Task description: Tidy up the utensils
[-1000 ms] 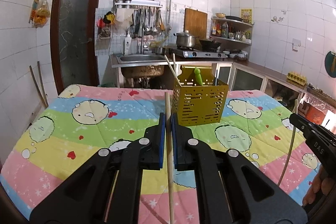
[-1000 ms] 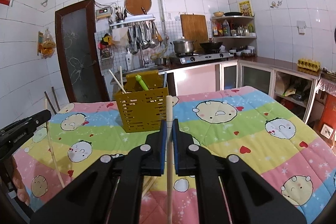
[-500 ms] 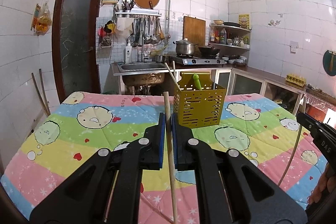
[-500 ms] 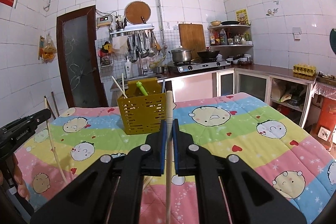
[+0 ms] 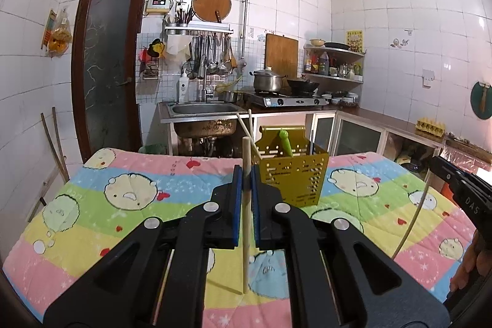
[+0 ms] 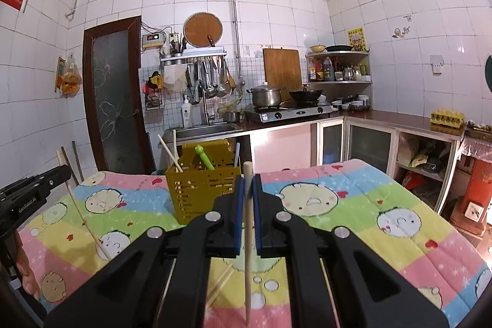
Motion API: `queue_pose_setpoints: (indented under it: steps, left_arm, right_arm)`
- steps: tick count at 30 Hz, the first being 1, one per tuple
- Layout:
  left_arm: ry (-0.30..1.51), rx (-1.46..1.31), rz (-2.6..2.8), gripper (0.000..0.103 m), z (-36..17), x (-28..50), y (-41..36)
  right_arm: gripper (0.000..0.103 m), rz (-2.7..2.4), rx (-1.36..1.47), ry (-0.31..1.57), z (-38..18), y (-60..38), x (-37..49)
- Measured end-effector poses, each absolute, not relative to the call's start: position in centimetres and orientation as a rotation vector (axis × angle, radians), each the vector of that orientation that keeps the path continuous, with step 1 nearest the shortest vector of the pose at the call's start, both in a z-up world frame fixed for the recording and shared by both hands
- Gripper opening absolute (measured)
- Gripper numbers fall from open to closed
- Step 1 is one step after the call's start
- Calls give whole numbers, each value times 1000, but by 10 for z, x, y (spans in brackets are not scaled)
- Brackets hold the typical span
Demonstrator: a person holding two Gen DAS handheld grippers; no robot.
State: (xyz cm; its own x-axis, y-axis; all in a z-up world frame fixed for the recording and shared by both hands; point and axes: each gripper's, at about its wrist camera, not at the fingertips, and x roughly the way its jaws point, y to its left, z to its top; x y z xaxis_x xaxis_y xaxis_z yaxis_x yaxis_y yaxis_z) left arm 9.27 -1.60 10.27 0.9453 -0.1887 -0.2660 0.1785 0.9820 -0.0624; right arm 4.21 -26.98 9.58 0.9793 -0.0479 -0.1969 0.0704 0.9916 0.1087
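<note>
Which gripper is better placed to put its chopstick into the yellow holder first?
Probably left. Both jaws are shut on a chopstick, but in the left view the yellow holder sits just beyond the left gripper, whereas it lies leftward of the right gripper.

Yellow utensil holder [image 5: 293,177] partly hidden behind left gripper's fingers [image 5: 236,205].
</note>
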Motion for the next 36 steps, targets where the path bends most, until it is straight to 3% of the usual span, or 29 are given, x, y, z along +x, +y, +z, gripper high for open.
queue_pose_setpoints:
  steps: [13,27,28,30,36]
  left_arm:
    - [291,-55,-205,5,110,128,-21]
    - [353,-65,-206,5,105,174,-17]
    - [356,-64,-206,5,104,178,-17]
    - [369,-69,-206,5,105,192,-16]
    - [397,-74,-188,5,100,225,-14]
  right_arm:
    - [2,-63,105,214,97,-271,82]
    - [5,-102,161,470,50,-290,140]
    - [10,-109,162,483,47,-291,144]
    - [53,-114,172,515,41,-294,153]
    - [51,-137,139,606,22,-293,185]
